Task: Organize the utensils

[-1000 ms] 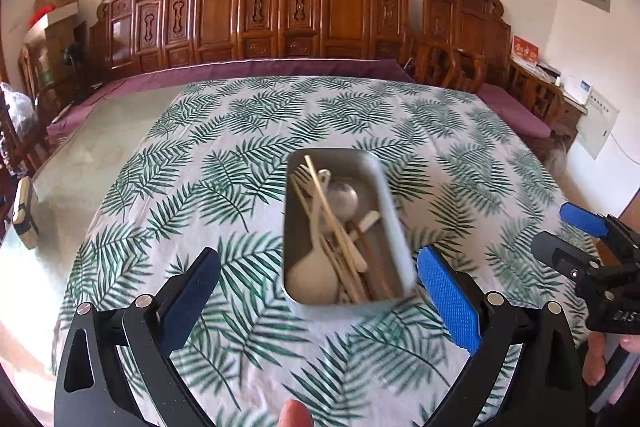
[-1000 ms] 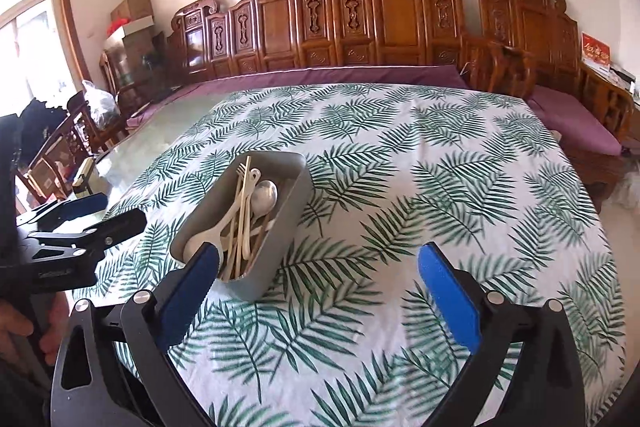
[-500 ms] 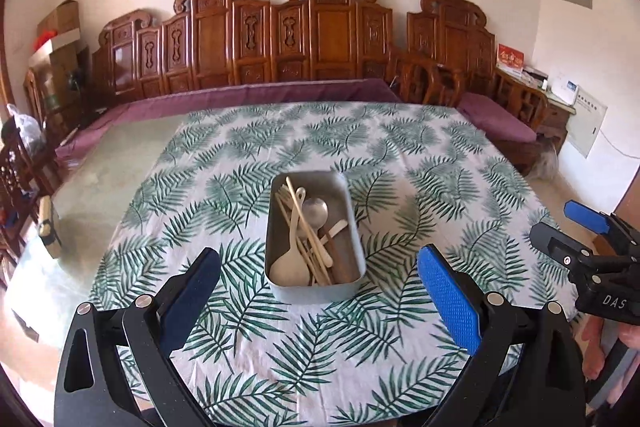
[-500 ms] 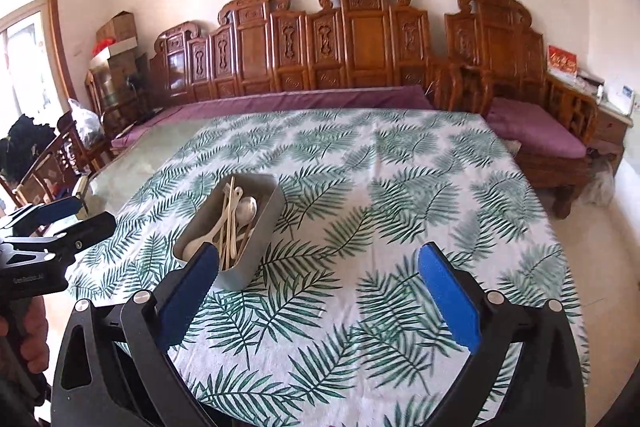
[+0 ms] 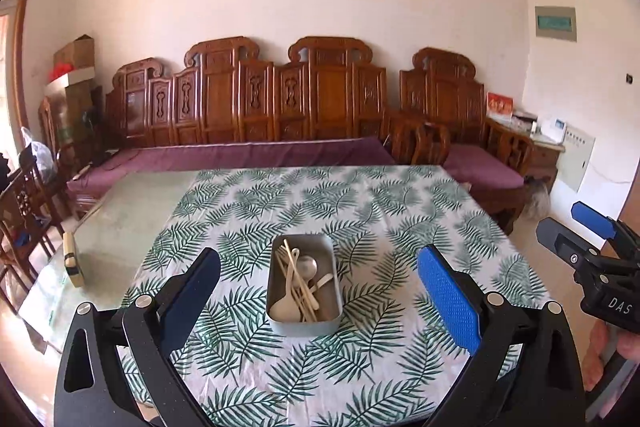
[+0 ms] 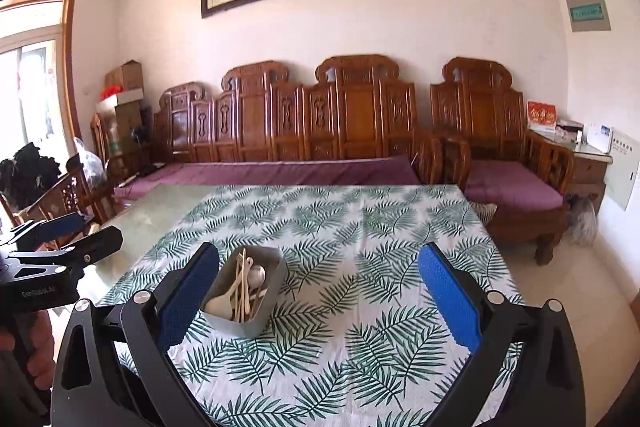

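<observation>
A grey rectangular box (image 5: 332, 323) sits on the leaf-print tablecloth (image 5: 380, 211). It holds wooden chopsticks (image 5: 298, 281), a cream spoon (image 5: 286, 309) and a metal spoon (image 5: 309, 264). The box also shows in the right wrist view (image 6: 256, 323), left of centre. My left gripper (image 5: 318, 301) is open and empty, well back from the box. My right gripper (image 6: 318, 301) is open and empty, also held back above the near table edge. Each gripper shows at the side of the other's view.
A carved wooden sofa (image 5: 288, 107) with purple cushions stands behind the table. A bare glass strip (image 5: 120, 227) runs along the table's left side with a small block (image 5: 72, 259) on it. Wooden chairs (image 6: 60, 203) stand at left, a side cabinet (image 6: 588, 163) at right.
Both grippers have pulled back and up from the table, so the box looks smaller and farther. Both stay open and empty. The box has not moved.
</observation>
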Demonstrator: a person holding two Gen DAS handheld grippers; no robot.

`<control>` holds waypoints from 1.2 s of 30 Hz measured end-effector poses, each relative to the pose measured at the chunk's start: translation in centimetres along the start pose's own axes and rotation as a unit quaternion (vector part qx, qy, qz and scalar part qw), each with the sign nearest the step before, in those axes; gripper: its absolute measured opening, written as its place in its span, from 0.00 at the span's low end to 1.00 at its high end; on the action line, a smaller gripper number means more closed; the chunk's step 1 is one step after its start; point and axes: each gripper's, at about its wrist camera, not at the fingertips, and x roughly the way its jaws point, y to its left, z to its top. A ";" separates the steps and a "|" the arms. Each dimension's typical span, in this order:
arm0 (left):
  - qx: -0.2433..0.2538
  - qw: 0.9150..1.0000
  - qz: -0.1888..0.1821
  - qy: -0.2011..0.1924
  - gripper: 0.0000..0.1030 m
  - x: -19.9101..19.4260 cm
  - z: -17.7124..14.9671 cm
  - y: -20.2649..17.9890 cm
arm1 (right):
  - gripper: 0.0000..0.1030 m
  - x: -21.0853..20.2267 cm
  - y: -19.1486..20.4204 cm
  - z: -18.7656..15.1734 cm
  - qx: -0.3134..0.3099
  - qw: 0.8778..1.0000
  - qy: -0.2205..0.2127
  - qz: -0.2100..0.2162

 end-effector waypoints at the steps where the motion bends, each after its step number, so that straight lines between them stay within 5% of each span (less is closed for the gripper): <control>1: -0.001 1.000 0.000 -0.002 0.93 -0.2 0.1 0.0 | 0.98 -0.3 0.0 0.1 0.000 1.000 -0.003 0.000; 36: -0.007 1.000 0.003 -0.015 0.93 -1.2 -0.2 -0.1 | 0.98 -1.0 -0.1 0.3 -0.001 1.000 -0.009 -0.004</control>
